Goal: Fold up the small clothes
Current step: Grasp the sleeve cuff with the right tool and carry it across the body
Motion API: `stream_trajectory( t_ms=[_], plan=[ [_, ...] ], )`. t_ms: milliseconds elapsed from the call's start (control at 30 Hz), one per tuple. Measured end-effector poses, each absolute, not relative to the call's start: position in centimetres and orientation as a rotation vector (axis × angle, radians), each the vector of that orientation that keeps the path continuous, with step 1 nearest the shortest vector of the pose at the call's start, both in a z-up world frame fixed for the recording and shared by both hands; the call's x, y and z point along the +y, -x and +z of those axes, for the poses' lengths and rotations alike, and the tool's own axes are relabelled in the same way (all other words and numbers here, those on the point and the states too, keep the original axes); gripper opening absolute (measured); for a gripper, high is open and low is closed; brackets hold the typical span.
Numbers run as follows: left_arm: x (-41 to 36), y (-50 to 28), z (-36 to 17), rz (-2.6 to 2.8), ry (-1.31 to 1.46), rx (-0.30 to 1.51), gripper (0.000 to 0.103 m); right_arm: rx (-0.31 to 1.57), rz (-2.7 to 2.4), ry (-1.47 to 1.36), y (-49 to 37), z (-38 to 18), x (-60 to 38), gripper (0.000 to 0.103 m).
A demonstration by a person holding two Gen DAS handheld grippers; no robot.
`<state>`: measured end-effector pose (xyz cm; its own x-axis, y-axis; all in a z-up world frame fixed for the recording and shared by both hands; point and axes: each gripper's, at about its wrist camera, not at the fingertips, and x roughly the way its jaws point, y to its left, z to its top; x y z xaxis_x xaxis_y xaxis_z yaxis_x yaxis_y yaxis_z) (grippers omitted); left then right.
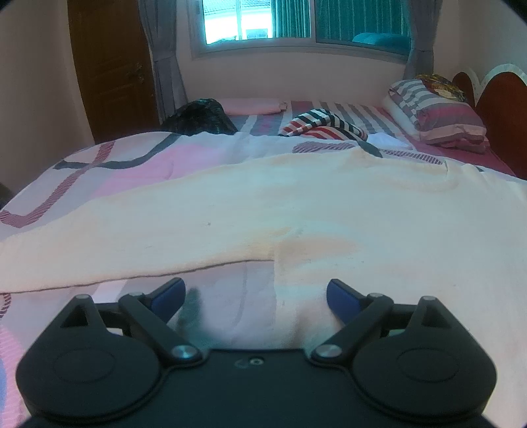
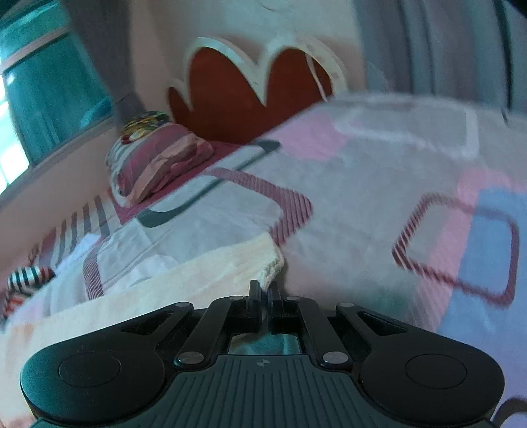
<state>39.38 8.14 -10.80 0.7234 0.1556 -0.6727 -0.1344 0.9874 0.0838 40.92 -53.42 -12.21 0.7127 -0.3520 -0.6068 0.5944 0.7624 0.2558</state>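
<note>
The right tool (image 2: 265, 293) is clamped on the cream garment's (image 2: 184, 280) corner; only the left view shows the left tool (image 1: 255, 293) spread apart over the garment's near edge on the bed (image 1: 98, 164).

Left gripper (image 1: 256, 293) tilted downward, blue-padded fingers (image 1: 169, 293) spread wide with nothing pressed between them, right gripper (image 2: 264, 293) angled down, fingers clamped together on a cloth (image 2: 184, 283) edge

My left wrist camera sits low over the bed (image 1: 98, 171), facing the window (image 1: 296, 26). My right one, just as close, faces the headboard (image 2: 237, 95). Both catch the pillow (image 1: 438, 112).
</note>
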Motion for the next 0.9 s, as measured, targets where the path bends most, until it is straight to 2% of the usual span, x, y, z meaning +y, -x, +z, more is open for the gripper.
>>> stream_trajectory(
  t_ms=[133, 200, 267, 433, 900],
  plan=[
    [8.6, -39.1, -10.4, 0.129, 0.0, 0.744, 0.08, 0.532, -0.465, -0.339, -41.8, -10.3, -49.8, 0.002],
    [9.0, -39.1, -10.2, 0.122, 0.017, 0.746, 0.079, 0.524, -0.421, -0.316, -42.5, -9.6, -47.9, 0.002],
    [9.3, -38.9, -9.8, 0.126, 0.026, 0.744, 0.08, 0.526, -0.377, -0.304, -43.3, -9.1, -45.9, 0.002],
    [10.1, -38.1, -9.4, 0.135, 0.022, 0.757, 0.091, 0.541, -0.25, -0.254, -45.3, -8.8, -39.3, 0.002],
    [13.7, -35.0, -9.6, 0.186, 0.033, 0.796, 0.094, 0.589, 0.096, -0.174, -48.4, -9.7, -22.3, 0.002]
  ],
)
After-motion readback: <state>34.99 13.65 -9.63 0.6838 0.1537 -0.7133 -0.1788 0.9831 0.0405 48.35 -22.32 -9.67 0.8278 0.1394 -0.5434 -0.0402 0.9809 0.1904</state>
